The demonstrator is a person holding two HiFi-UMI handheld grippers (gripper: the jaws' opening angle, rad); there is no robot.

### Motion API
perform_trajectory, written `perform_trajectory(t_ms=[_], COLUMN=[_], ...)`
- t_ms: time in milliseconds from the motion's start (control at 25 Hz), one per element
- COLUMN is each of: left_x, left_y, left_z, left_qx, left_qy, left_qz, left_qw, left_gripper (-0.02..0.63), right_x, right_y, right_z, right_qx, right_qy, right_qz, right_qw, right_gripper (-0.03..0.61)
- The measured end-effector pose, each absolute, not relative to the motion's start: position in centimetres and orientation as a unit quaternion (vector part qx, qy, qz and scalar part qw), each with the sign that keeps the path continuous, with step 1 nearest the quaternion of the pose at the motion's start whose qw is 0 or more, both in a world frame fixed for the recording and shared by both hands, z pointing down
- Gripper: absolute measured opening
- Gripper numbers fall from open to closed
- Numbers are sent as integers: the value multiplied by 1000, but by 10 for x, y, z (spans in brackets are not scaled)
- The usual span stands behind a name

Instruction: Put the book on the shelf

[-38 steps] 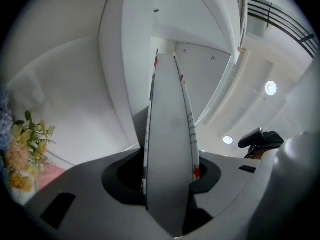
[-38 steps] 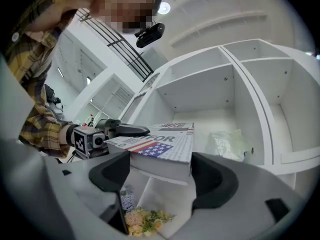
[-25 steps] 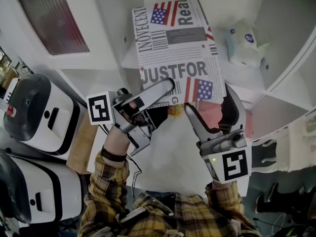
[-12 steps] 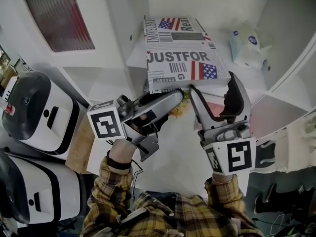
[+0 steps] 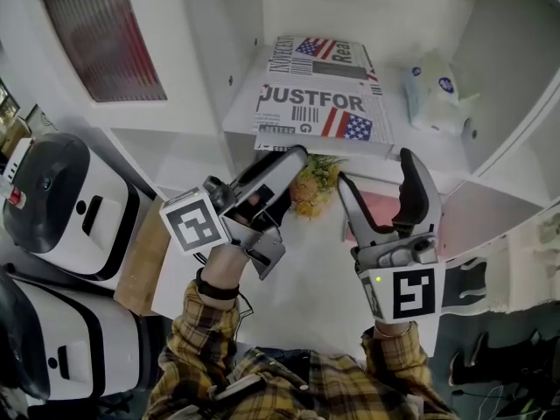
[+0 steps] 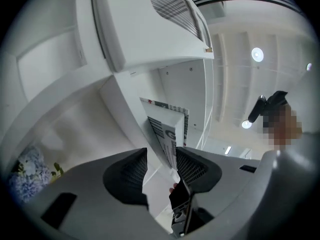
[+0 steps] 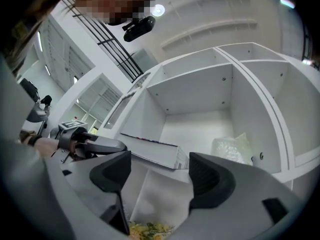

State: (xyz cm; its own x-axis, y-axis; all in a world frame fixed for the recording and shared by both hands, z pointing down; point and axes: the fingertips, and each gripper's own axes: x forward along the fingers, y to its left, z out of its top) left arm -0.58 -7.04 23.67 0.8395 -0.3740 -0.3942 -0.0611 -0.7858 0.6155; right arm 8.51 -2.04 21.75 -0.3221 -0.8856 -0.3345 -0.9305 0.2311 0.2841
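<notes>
Book (image 5: 319, 112) on shelf (image 5: 238, 112); L fingers (image 6: 192, 166) closing, its edge between (R fingers (image 7: 212, 176) apart).

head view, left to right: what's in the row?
white appliance → left tool, jaws closing with a corner of the book between them → yellow flowers → right tool → plastic packet

The newspaper-print book (image 5: 319, 94) (image 6: 167, 129) (image 7: 150, 154), a large flat volume with bold black lettering and American flag patches on its cover, lies flat, cover up, on the floor of an open compartment of the white shelf (image 5: 219, 24) (image 7: 200, 91). It sits toward the compartment's left side, its near edge close to the front lip.
</notes>
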Motion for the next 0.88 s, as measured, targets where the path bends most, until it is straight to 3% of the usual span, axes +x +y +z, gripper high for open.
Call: perform_trajectory(t_ms=[880], left_x=[-11], left_y=[-85], left_z=[235], left_qx=[907], left_qy=[-148], left_qz=[-270], left_qw=[287], left_gripper=[189], right_x=[90], right_y=[-14], right_z=[216], right_qx=[-570], right_qy=[794], right_qz=[202], right_qw=[64], right_gripper=[362])
